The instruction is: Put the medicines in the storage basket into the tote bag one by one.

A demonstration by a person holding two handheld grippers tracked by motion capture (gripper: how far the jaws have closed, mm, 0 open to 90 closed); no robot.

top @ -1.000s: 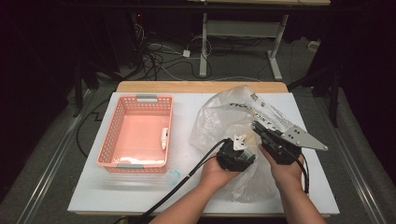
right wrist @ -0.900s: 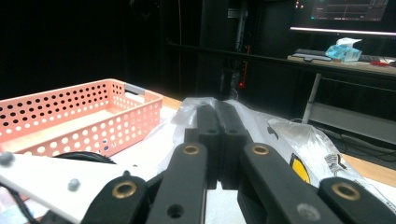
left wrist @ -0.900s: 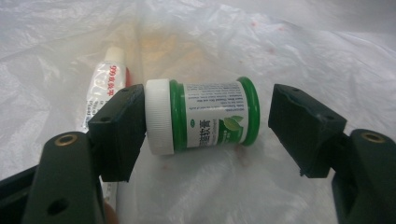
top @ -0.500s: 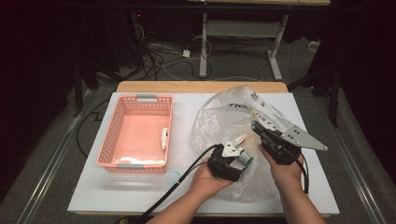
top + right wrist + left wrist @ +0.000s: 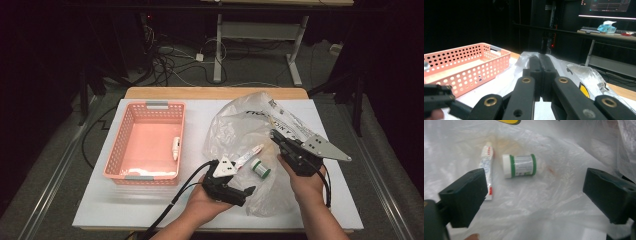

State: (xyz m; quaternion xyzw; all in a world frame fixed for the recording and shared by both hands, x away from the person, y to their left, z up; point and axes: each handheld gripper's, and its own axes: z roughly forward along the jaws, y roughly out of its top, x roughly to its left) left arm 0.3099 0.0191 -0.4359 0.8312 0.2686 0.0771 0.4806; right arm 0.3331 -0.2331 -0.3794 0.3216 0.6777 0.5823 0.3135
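The basket (image 5: 145, 145) sat at the left with one small tube in it. Just right of it, the left gripper (image 5: 239, 192) hung over the bag (image 5: 235, 130), its jaws just opened wide with nothing between them; the tube (image 5: 486, 170) and the jar (image 5: 519, 165) lay side by side on the plastic ahead. Best to centre the jaws over one item and avoid pinching film. The right gripper (image 5: 278, 138) was clamped on the bag's edge.
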